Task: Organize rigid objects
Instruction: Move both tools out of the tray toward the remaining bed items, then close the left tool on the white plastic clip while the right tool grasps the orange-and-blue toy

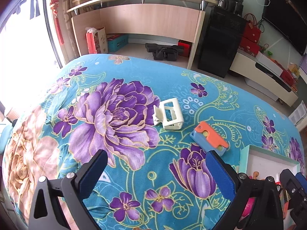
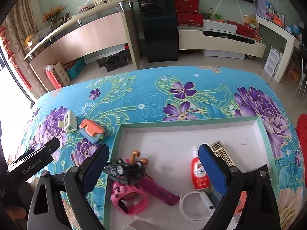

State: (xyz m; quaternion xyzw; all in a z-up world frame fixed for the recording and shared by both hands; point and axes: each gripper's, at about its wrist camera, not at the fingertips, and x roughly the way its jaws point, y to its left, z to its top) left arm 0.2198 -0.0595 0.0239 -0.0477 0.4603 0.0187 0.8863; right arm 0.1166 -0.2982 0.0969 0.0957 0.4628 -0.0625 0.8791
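Observation:
A white plastic frame (image 1: 168,116) and an orange-and-blue block (image 1: 210,137) lie on the floral cloth; both also show in the right wrist view, frame (image 2: 70,123) and block (image 2: 93,130). My left gripper (image 1: 155,167) is open and empty, short of both. A green-rimmed white tray (image 2: 188,123) holds a black toy car (image 2: 125,171), a pink watch (image 2: 130,197), a red bottle (image 2: 199,174), a patterned box (image 2: 222,151) and a white cable (image 2: 191,205). My right gripper (image 2: 153,161) is open and empty above the tray.
The table is covered by a turquoise cloth with purple flowers (image 1: 119,113). The tray corner (image 1: 247,153) shows at the right in the left wrist view. The left gripper's body (image 2: 32,163) sits left of the tray. A desk (image 1: 145,19) and a black cabinet (image 1: 220,42) stand beyond the table.

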